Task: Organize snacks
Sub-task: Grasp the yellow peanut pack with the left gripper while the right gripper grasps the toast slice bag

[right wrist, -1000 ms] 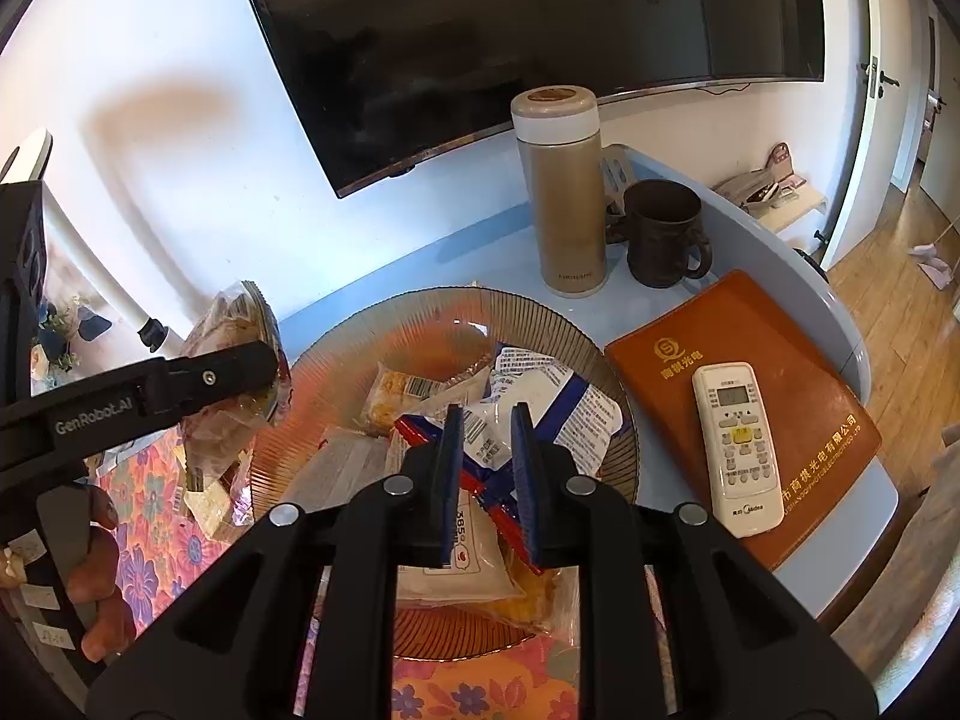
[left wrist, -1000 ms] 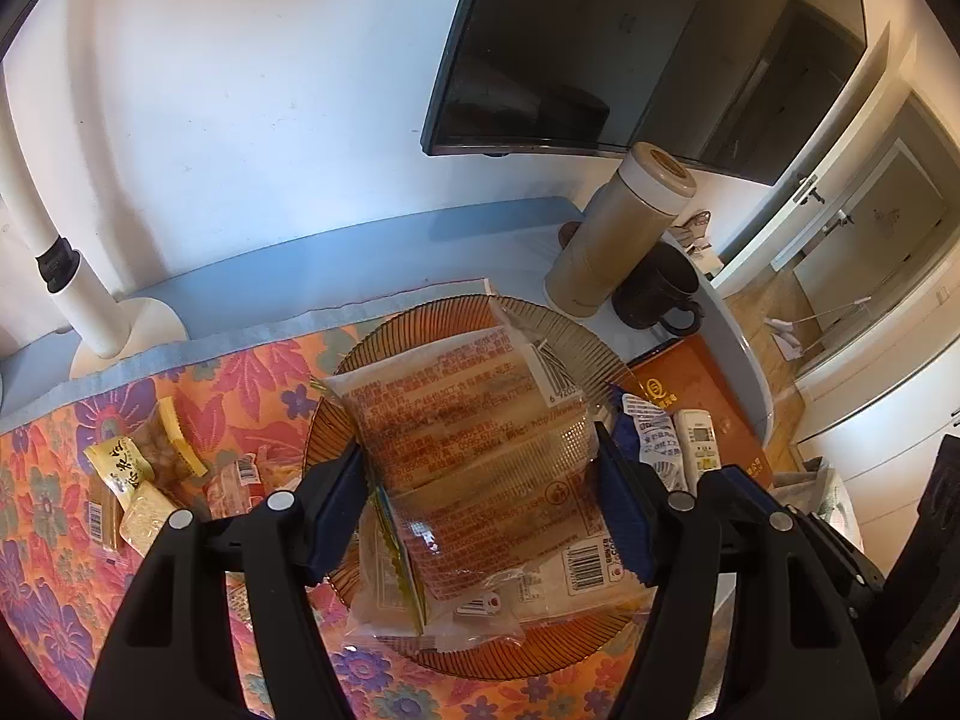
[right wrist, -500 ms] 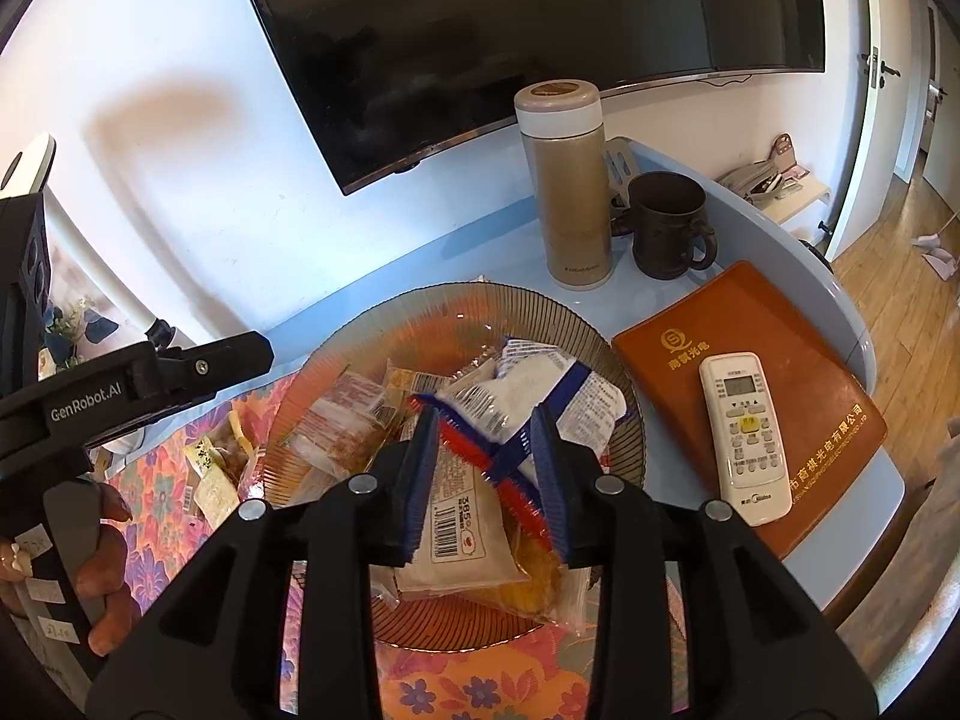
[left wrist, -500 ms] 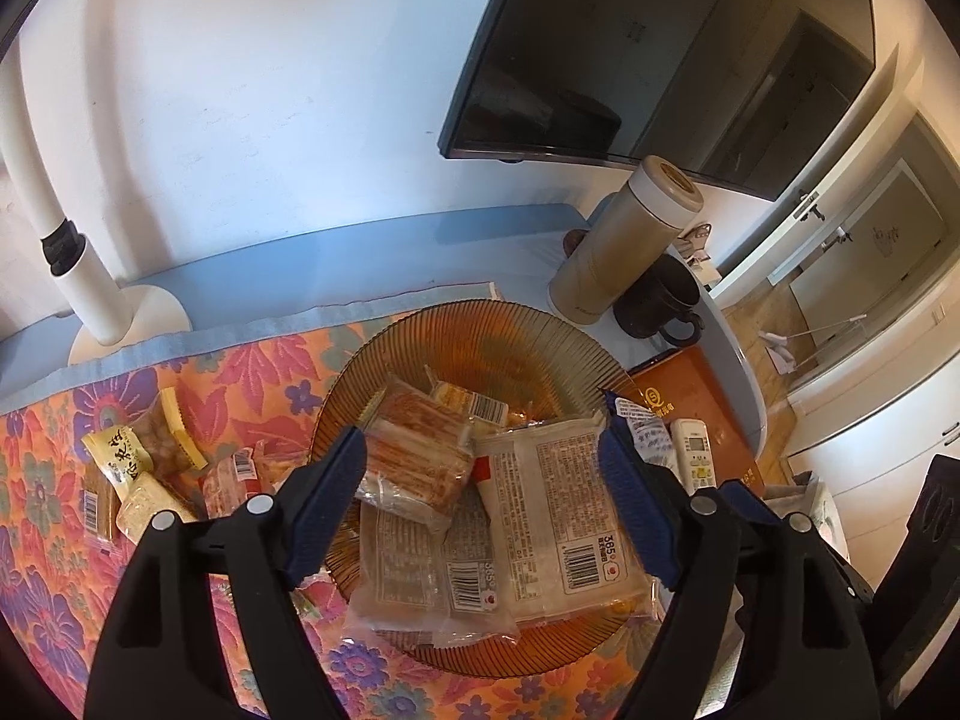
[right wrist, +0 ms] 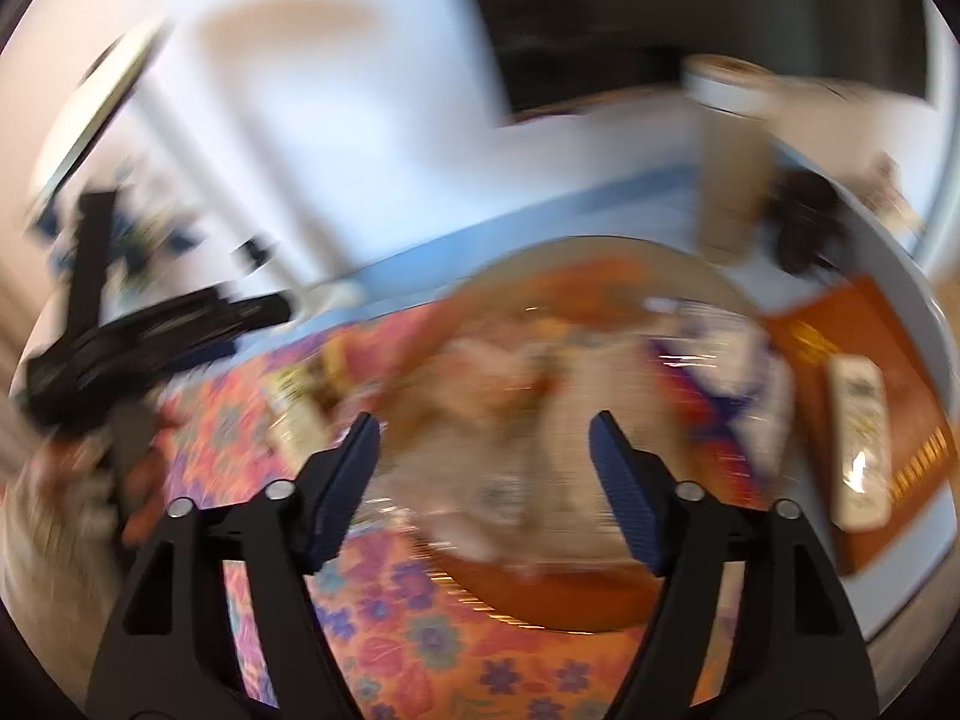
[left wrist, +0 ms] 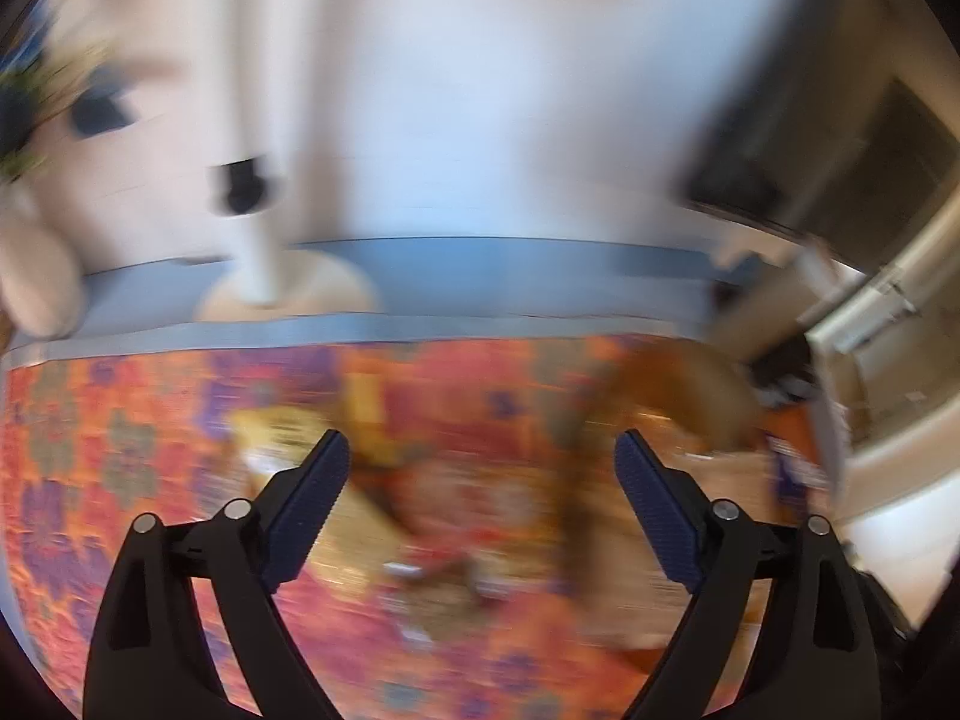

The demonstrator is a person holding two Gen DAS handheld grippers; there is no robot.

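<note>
- Both of my views are very blurry, so small things are hard to make out.
- My left claw (left wrist: 482,459) is spread wide, and nothing sits between its blue pads (left wrist: 309,501).
- Under the left claw I see the flowery cloth (left wrist: 120,468) that covers the desk (left wrist: 480,276).
- Some snack packets (left wrist: 288,432) lie on the cloth near the left pad. They are too smeared for me to tell what kind they are.
- The brown plate (left wrist: 690,384) shows at the right side of the left view, close to the right edge of the desk.
- A white lamp base (left wrist: 288,294) stands at the back edge of the desk, behind the cloth.
- My right claw (right wrist: 485,444) is spread wide too, and it holds nothing.
- It hangs over the brown plate (right wrist: 570,600), which is full of snack packets (right wrist: 516,396). One packet with blue and red stripes (right wrist: 714,396) lies on the right side of the plate.
- A few more small packets (right wrist: 294,408) lie on the cloth just left of the plate.
- Right of the plate is an orange book (right wrist: 900,372) with a white remote (right wrist: 858,438) on top of it.
- Behind the plate, near the back right corner, stand a tall flask (right wrist: 732,168) and a dark mug (right wrist: 804,228).
- My other claw (right wrist: 156,330) shows as a black smear at the left side of the right view.
</note>
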